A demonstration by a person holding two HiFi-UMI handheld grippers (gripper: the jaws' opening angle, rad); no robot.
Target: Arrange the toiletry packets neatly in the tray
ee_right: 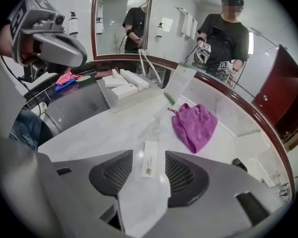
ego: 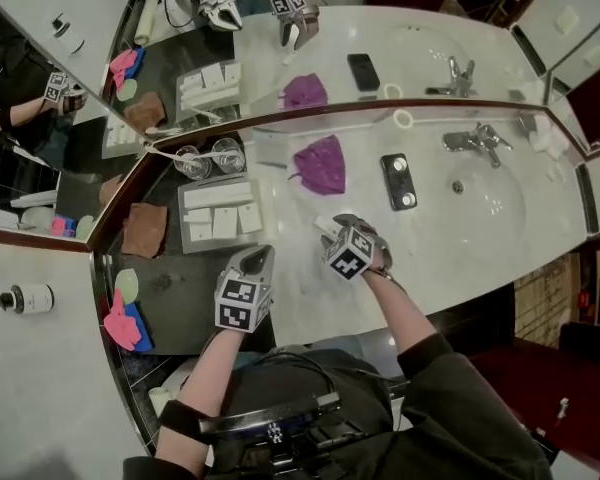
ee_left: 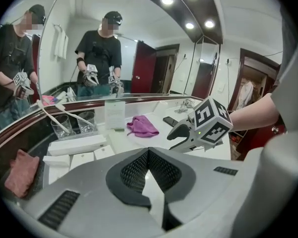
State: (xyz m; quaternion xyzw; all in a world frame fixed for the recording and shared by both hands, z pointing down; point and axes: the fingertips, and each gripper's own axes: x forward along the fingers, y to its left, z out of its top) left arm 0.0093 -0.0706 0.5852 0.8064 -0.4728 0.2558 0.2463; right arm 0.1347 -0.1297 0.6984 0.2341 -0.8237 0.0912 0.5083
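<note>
Right gripper (ee_right: 150, 182) sat over a loose packet (ee_right: 149, 163) on the counter, jaws apart either side and not pressing it, probably lined up for a pick. Left gripper (ee_left: 148, 157) was clenched and empty, near the tray (ego: 181, 218), where other packets lay. Cloth (ego: 322, 163) lay beside the route and glasses (ego: 210, 156) behind the tray. Neither blocked it.

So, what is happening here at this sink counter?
A person works at a bathroom counter with a gripper in each hand. The right gripper is open and held over a white packet. The packet lies flat on the counter, between the jaws but not gripped. The left gripper is shut and empty. Other packets lie in the tray at the left.
</note>
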